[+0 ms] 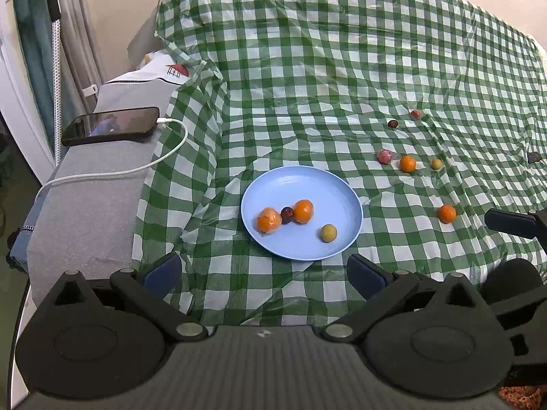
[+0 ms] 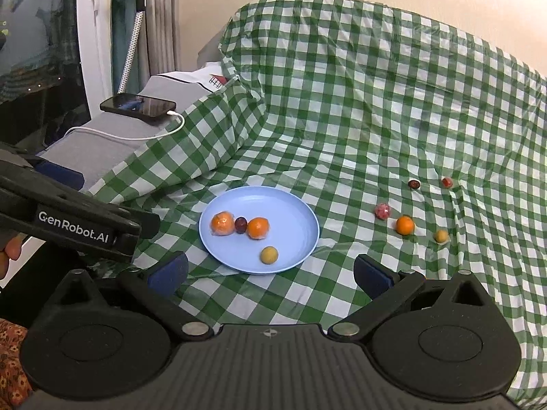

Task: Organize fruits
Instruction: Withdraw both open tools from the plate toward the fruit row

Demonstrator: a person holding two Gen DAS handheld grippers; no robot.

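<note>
Blue plate [image 1: 342, 184] sits mid-cloth as the collection point. It already carries four fruits: a wrapped orange [image 1: 269, 220] at the plate's 9 o'clock, a dark plum [image 1: 287, 214] touching it, a second orange [image 1: 303, 210] just right of the plum, and a yellow-green fruit [image 1: 329, 232] alone at 5 o'clock.

Still loose on the green checked tablecloth [image 1: 307, 85], all at 2–3 o'clock from the plate:
- lone orange [image 1: 447, 213], nearest the right gripper
- middle cluster: pink wrapped fruit [image 1: 385, 156], orange [image 1: 408, 163], small yellow fruit [image 1: 436, 164]
- far pair: dark fruit [image 1: 393, 123] and red fruit [image 1: 415, 113]

My read: about four of ten are done. The loose fruit all lies on the right, so the right hand is probably the picker.

Left gripper [image 1: 265, 270] has its jaws wide apart and empty, hovering at the plate's 6 o'clock edge. It looks parked there, or placed to steady the plate.

Right gripper [image 2: 270, 271] is also spread wide and holds nothing, just short of the plate's near rim.

The cloth is a thin, wrinkled plastic film, so round fruit could roll along the creases if nudged. Approach from above.

Phone [image 1: 111, 125] on a white charging cable [image 1: 112, 172] lies on the grey ledge at 10 o'clock, well clear of the work.
</note>
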